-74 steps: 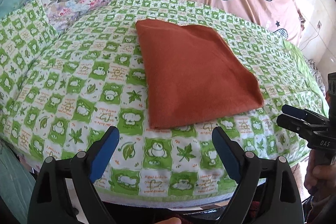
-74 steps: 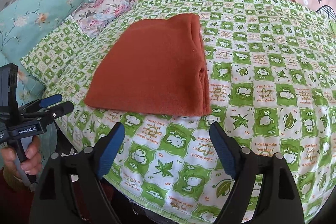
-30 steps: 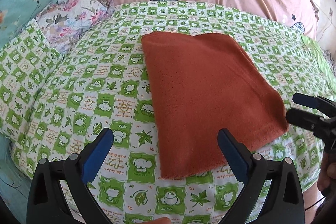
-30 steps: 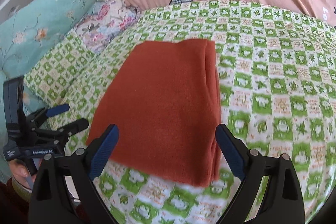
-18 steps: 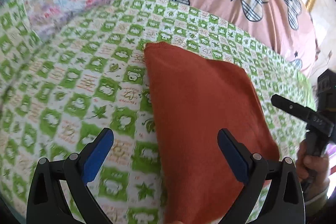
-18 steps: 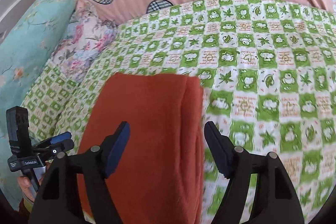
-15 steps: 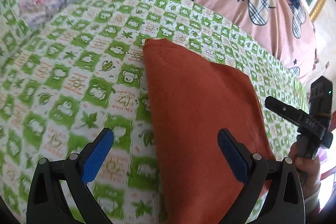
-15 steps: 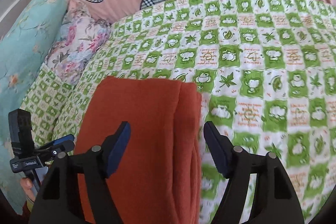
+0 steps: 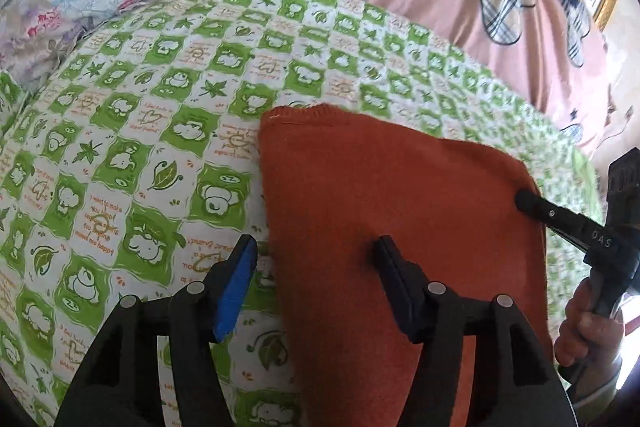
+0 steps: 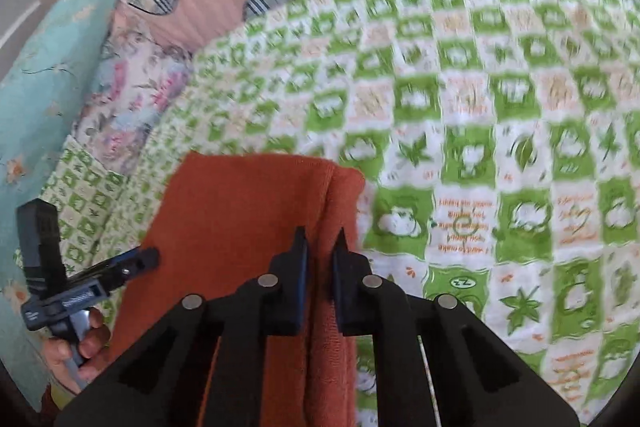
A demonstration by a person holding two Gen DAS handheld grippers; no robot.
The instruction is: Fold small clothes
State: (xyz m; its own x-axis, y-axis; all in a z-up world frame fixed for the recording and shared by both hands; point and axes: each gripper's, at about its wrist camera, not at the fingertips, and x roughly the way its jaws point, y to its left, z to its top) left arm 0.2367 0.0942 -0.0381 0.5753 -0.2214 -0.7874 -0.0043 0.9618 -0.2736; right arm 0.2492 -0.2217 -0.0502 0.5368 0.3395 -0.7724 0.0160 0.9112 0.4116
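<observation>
Cloth (image 9: 400, 211), folded and rust-red, lies on the green-checked bed (image 9: 168, 115), much nearer both cameras than a second ago. Left tool (image 9: 312, 259) has just been narrowing and now straddles the cloth's left edge, half spread, one finger on the sheet, one on the cloth. Right tool (image 10: 320, 247) has been closing and pinches the cloth's right-hand fold.

Left gripper (image 9: 314, 259): angled downward, jaws partly open and just closing; one finger on the orange cloth (image 9: 400, 211), the other beside its edge. Right gripper (image 10: 320, 247): angled downward, jaws just closing, narrowed to a slim gap with a fold of the cloth between. Each is held in a hand (image 9: 584, 327).
</observation>
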